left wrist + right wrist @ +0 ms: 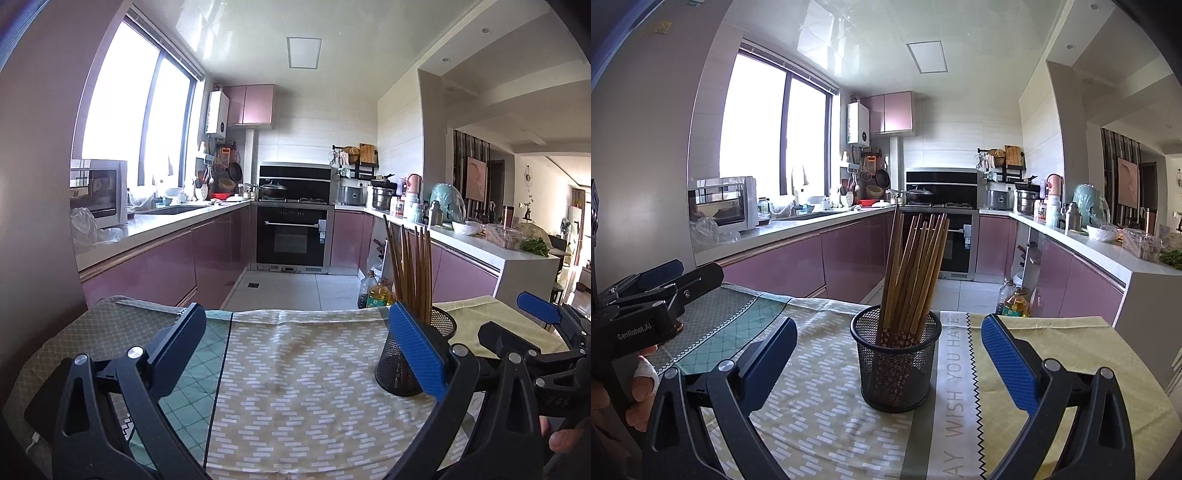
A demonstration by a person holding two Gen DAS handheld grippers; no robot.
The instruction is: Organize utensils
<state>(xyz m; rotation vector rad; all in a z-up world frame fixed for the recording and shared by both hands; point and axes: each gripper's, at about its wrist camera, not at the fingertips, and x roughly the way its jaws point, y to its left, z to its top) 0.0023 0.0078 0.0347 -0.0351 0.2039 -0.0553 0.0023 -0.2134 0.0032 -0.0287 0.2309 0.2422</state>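
Chopsticks: your bundle of wooden chopsticks [912,280] stands in the black mesh holder [895,363], long axes close to upright, patterned ends down, plain ends fanning up and leaning slightly to the right.
Holder position: it sits on the patterned cloth [820,406] at the middle of the table, beside the strip printed "WISH YOU HAVE".
Right gripper: your right gripper [888,354] has its jaws spread wide, the holder between them but touching neither pad.
Left gripper: your left gripper [295,332] is also spread wide with only cloth between the jaws; the holder [402,354] lies just behind its blue right pad [417,347], which partly hides it, so contact there is hard to judge.
Hands: your fingers [642,384] show on the left tool's grip.
Surroundings: oil bottles [1014,297] stand on the floor beyond the table edge; pink cabinets [849,254] and a built-in oven [291,240] are well behind.
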